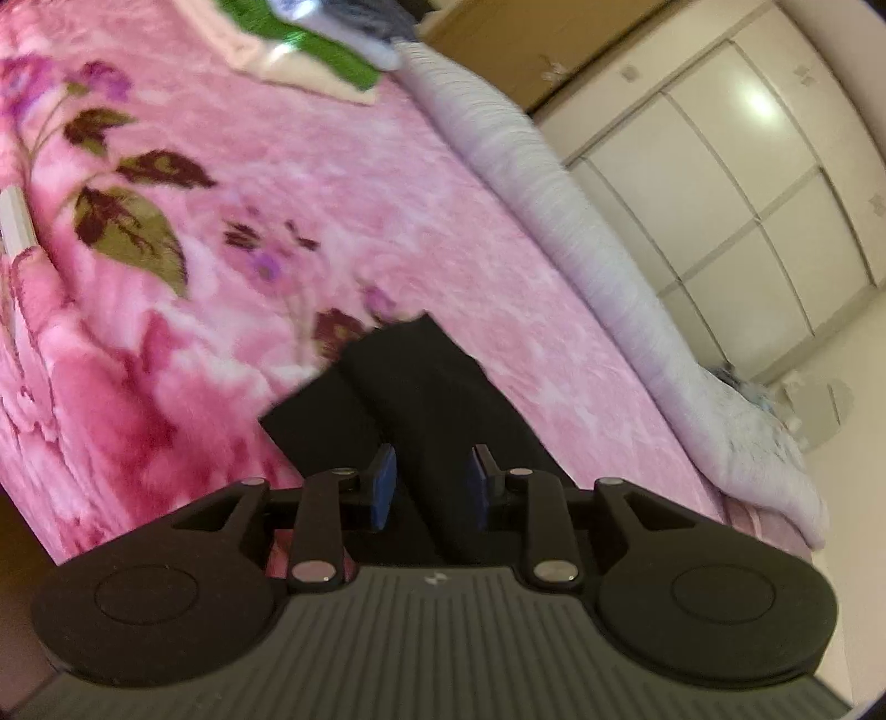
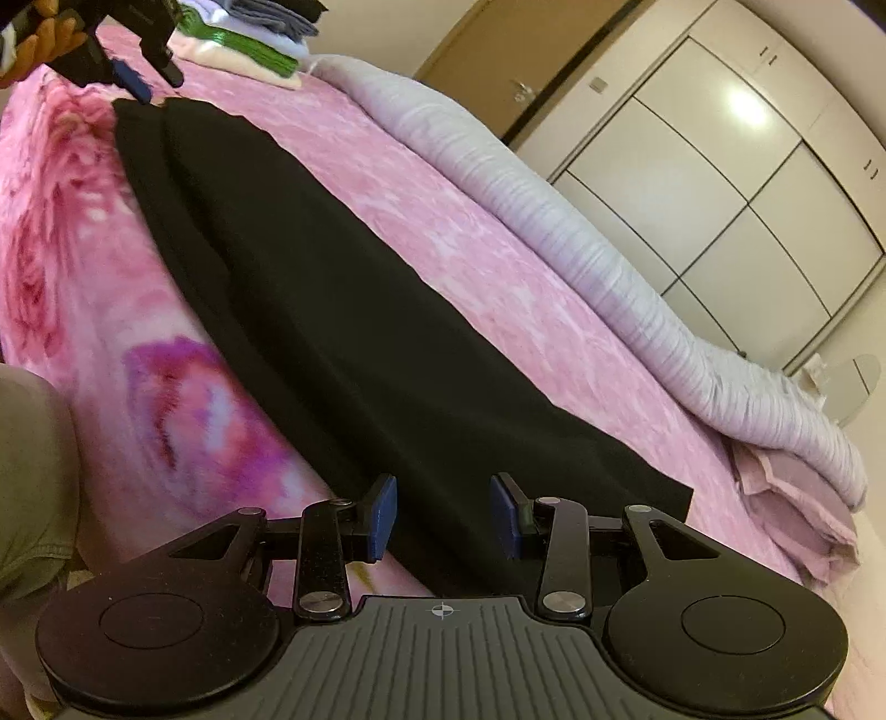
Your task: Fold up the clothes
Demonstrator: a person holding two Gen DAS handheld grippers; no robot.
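Here, the black garment point(image 2: 354, 310) lies stretched long across the pink floral blanket point(image 2: 498, 238) on the bed, a lengthwise fold running down it. The right tongs point(image 2: 443, 515) hover at its near end, blue pads apart, cloth showing between them but not pinched. At the far end the left tongs point(image 1: 431, 479) stand apart too, straddling the fabric without pressing it. Beyond, a grey striped duvet point(image 2: 581, 243) is rolled along the blanket's edge, a stack of folded clothes point(image 2: 249, 39) sits near the far corner, and pale wardrobe doors point(image 2: 720, 183) fill the wall.
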